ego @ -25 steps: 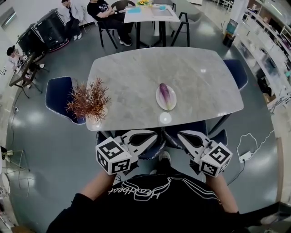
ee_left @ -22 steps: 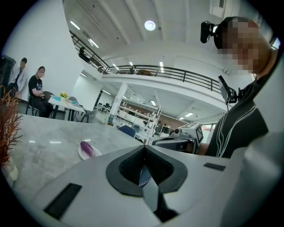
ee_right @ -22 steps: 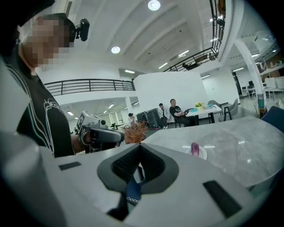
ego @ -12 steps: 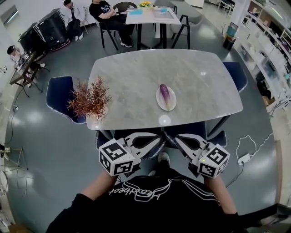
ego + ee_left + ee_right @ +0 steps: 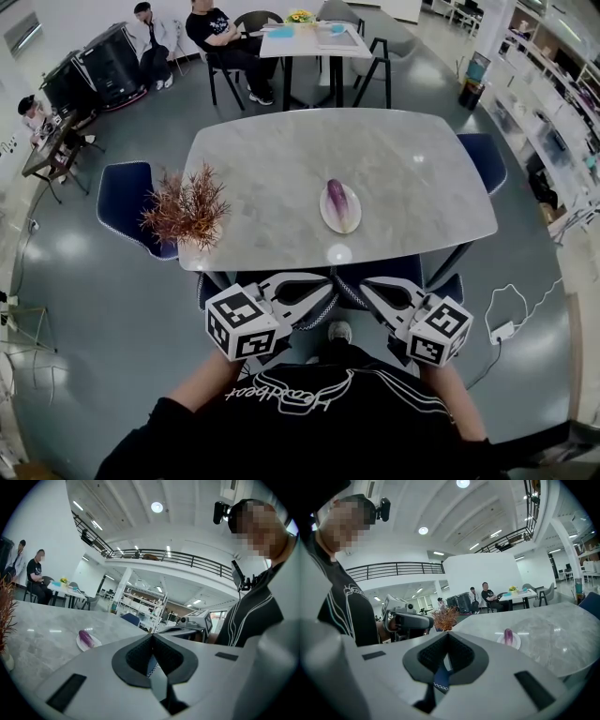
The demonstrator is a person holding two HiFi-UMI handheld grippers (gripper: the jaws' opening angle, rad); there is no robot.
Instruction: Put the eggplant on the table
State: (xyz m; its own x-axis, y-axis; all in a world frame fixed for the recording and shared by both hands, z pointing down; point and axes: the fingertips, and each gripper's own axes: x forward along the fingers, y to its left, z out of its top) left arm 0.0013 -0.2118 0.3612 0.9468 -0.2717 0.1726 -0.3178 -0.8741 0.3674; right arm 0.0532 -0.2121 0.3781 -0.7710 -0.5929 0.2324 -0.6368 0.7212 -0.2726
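Note:
A purple eggplant (image 5: 337, 198) lies on a small white plate (image 5: 346, 221) near the front middle of the grey marble table (image 5: 281, 159). Both grippers hang in front of the table's near edge, apart from the plate. My left gripper (image 5: 328, 286) is shut with nothing in it, tips pointing right. My right gripper (image 5: 364, 283) is also shut and empty, tips pointing left toward the other. In the left gripper view the eggplant (image 5: 85, 637) sits far off to the left of the closed jaws (image 5: 151, 637). The right gripper view shows the eggplant (image 5: 508, 635) to the right of its jaws (image 5: 447, 636).
A dried reddish plant (image 5: 185, 208) stands at the table's near left corner. Blue chairs (image 5: 120, 193) flank the table, and one (image 5: 394, 270) is tucked under the near edge by the grippers. Seated people (image 5: 217, 26) are at a far table. A cable (image 5: 511, 314) lies on the floor at right.
The head view has tilted a little, so the table sits lower in the picture. Both grippers stay shut in front of the near edge, and the eggplant has not moved.

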